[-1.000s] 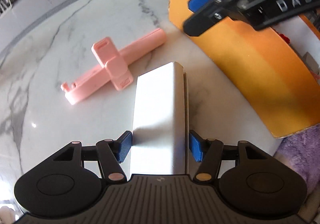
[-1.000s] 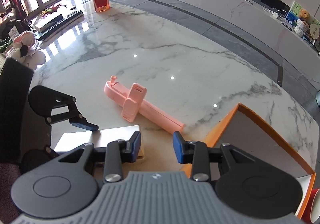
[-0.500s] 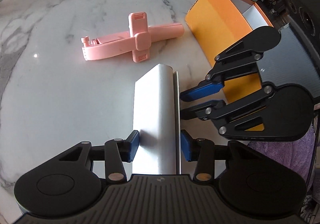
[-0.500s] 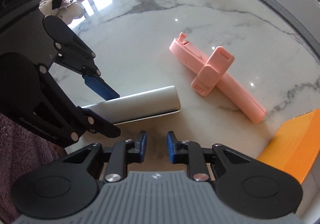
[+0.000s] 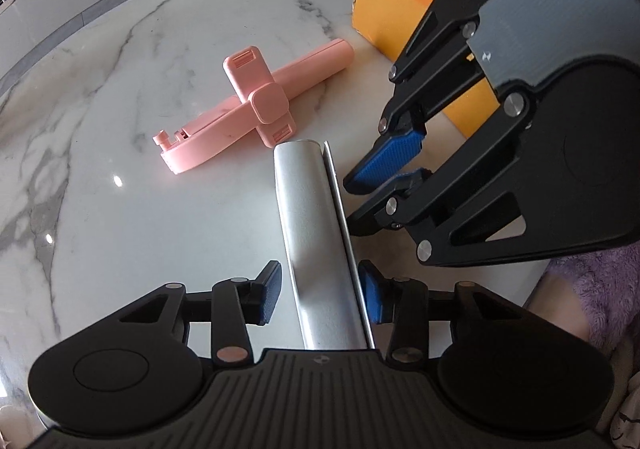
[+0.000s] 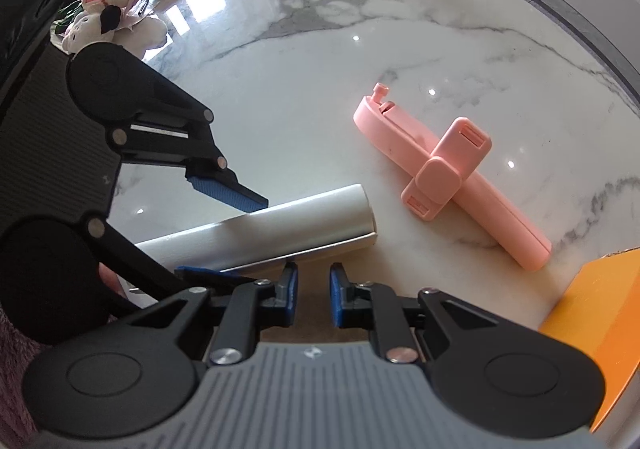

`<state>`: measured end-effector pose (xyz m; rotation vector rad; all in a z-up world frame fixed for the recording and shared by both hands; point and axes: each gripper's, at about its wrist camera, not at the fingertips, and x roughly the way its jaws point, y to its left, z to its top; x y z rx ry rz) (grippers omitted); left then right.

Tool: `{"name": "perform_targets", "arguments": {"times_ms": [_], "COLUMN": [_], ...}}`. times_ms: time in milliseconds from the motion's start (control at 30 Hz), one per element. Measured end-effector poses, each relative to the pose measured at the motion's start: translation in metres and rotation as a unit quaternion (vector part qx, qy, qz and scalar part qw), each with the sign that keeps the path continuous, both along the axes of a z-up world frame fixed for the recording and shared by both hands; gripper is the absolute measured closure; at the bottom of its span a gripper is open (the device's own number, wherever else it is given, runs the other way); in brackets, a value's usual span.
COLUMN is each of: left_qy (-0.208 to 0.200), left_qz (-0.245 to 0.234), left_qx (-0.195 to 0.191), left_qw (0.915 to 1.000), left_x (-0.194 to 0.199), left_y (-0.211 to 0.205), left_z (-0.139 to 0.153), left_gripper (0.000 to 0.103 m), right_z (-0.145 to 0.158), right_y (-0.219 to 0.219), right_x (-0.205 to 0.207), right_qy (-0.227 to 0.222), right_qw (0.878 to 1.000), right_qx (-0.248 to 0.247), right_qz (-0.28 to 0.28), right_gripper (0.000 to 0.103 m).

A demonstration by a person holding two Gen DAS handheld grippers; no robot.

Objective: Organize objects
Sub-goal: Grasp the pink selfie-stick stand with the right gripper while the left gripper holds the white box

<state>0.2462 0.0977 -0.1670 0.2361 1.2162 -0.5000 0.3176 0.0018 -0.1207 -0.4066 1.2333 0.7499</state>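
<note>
On the white marble table (image 5: pixel 100 209), the left gripper (image 5: pixel 320 295), its jaws just closing, straddles a silver metal folded plate (image 5: pixel 316 241), its right pad touching, while the right gripper (image 5: pixel 386 175) hovers beside it, near a pink plastic phone holder (image 5: pixel 248 109) and an orange cardboard box (image 5: pixel 396 5).

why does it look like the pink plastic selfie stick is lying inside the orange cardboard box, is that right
Not quite: the pink plastic selfie stick lies on the white marble table, outside the orange cardboard box. The right wrist view shows it.
</note>
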Motion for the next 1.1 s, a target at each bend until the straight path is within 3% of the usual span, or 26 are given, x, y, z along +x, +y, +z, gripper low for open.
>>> {"name": "perform_targets", "arguments": {"times_ms": [200,333,500,633,767,833,1100], "left_qy": [0.006,-0.013,-0.011,-0.006,-0.004,-0.002,0.001], "left_qz": [0.008,-0.006,-0.019,-0.017,-0.013,-0.009,0.002], "left_qx": [0.007,0.049,0.057,0.049,0.047,0.045,0.044], "left_qw": [0.9999,0.9987,0.9981,0.9987,0.9988,0.9990,0.9990], "left_x": [0.004,0.008,0.015,0.011,0.015,0.015,0.010], "left_y": [0.012,0.014,0.023,0.029,0.034,0.038,0.045], "left_z": [-0.001,-0.002,-0.004,-0.001,-0.004,-0.004,-0.004], "left_gripper": [0.067,0.069,0.069,0.069,0.069,0.069,0.069], "right_z": [0.019,0.025,0.016,0.006,-0.003,-0.004,0.003], "right_y": [-0.011,-0.016,-0.012,-0.009,-0.009,-0.011,-0.010], "right_x": [0.021,0.048,0.079,0.098,0.110,0.110,0.084], "right_qy": [-0.041,-0.069,-0.082,-0.066,-0.041,-0.026,-0.008], "right_qw": [0.999,0.997,0.996,0.997,0.999,0.999,0.999], "right_qx": [-0.018,-0.018,-0.019,-0.001,0.012,0.020,0.023], "right_qz": [0.012,0.016,0.032,0.033,0.023,0.016,0.047], "right_gripper": [0.078,0.065,0.043,0.041,0.045,0.055,0.077]}}
